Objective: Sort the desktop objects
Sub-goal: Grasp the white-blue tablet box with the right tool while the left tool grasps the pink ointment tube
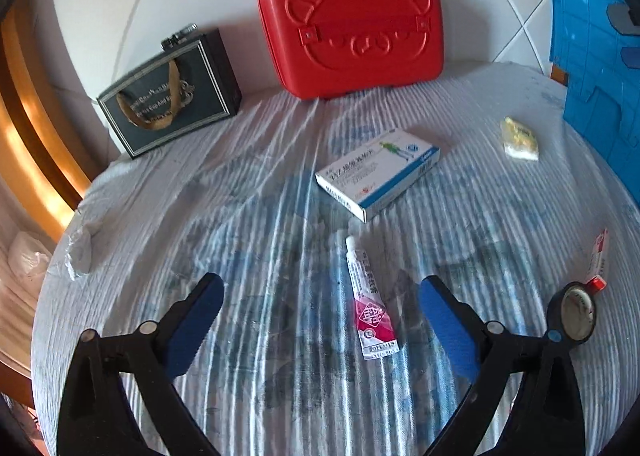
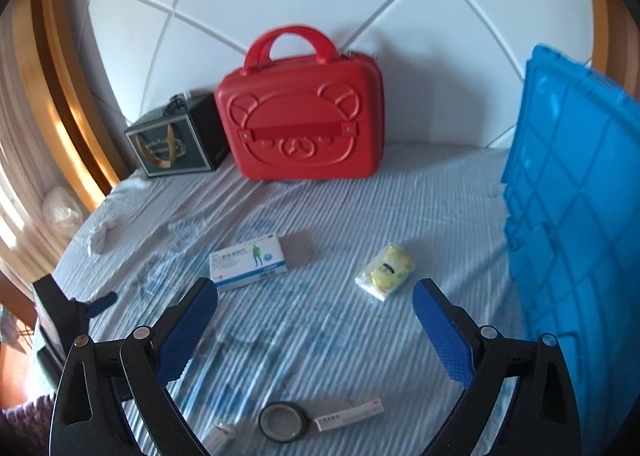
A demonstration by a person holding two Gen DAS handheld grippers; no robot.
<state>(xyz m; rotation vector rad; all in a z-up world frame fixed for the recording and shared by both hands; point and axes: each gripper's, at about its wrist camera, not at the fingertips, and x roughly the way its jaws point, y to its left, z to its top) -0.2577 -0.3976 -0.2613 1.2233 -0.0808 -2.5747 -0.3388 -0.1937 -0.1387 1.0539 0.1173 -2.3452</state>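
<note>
Nearest my left gripper (image 1: pixel 320 320), I've got the pink-and-white ointment tube (image 1: pixel 370 304) lying flat on the striped sheet (image 1: pixel 260 183), between the two blue pads but crowding the right-hand one, nothing pressing on it, jaws spread wide and empty. Its long axis runs almost straight away from me, crimped end toward the camera, white cap pointing off toward the medicine box (image 1: pixel 380 171). That's what matters: the jaws close across the tube's width, so I reckon the approach is already lined up, just a nudge right to centre it. Off beyond the right finger sits the black tape roll (image 1: pixel 573 316), with a second, red-capped tube (image 1: pixel 598 262) just past it. On the other side, my right gripper (image 2: pixel 316 320) is also wide open with nothing in it; the same tape roll (image 2: pixel 284 422) lies low between its arms, close under the camera, the small tube (image 2: pixel 348 414) touching its rim. Further out from the right gripper, the yellow wipes packet (image 2: pixel 386 270) lies ahead toward the right finger, the medicine box toward the left. So the left hand is the nearer one for the ointment tube, the right for the packet. Far back, the red bear case (image 2: pixel 300 119) and the dark gift box (image 2: pixel 176 143) stand against the padded wall, with the blue crate (image 2: pixel 572 195) along the right edge, probably where things get sorted.
</note>
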